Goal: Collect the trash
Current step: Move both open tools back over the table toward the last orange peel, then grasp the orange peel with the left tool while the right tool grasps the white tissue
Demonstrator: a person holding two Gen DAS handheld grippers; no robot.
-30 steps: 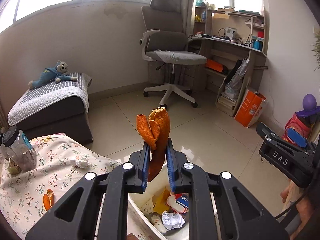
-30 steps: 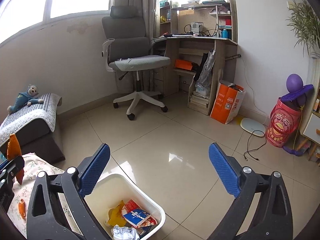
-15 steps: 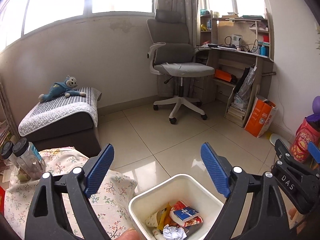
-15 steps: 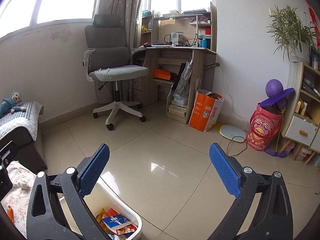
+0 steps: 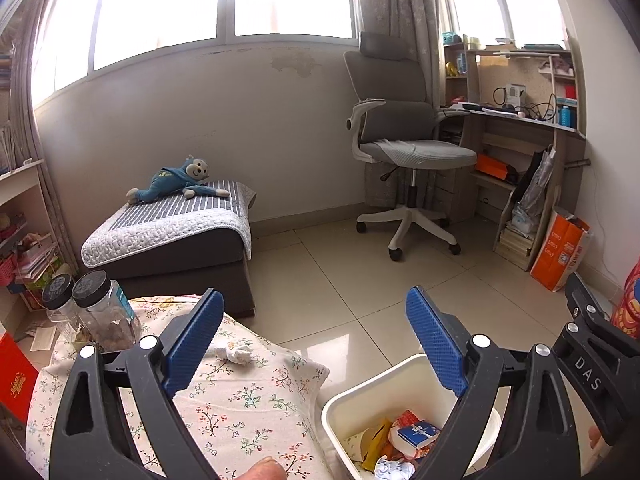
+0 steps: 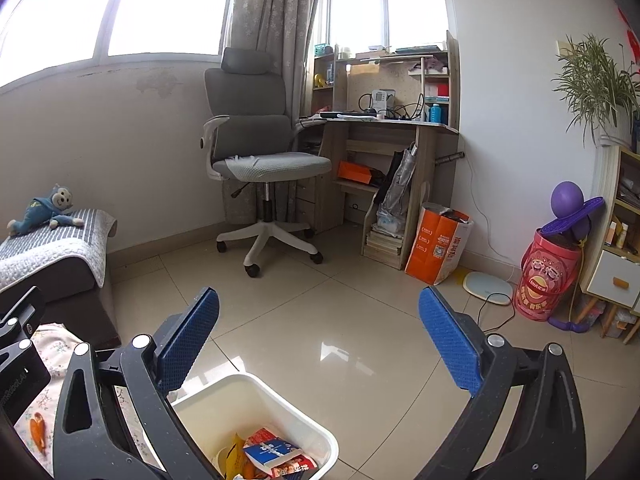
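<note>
- Hanging over the white bin (image 5: 344, 408), the left gripper (image 5: 316, 344) has its 2 blue pads spread wide with nothing between them.
- The right gripper (image 6: 320, 344) is spread just as wide and holds nothing too.
- The bin sits on the floor at 6 o'clock in both views, touching the flowery cloth (image 5: 248, 392). It has wrappers, a blue and white pack (image 5: 418, 433) and a crumpled paper ball in it.
- Trash not picked up yet: a white tissue wad (image 5: 237, 354) on the cloth at 7 o'clock in the left view, and an orange peel (image 6: 38, 432) at 8 o'clock in the right view.
- What could go wrong: the tissue is soft and lies flat, so I think the pads could pinch the cloth with it and tug the 2 jars (image 5: 100, 312) nearby.
- The bin looks light, so a bump from a gripper might tip it.
- Writing: "DAS" shows on the black gripper body at 4 o'clock in the left view. The other labels are too small to read.
</note>
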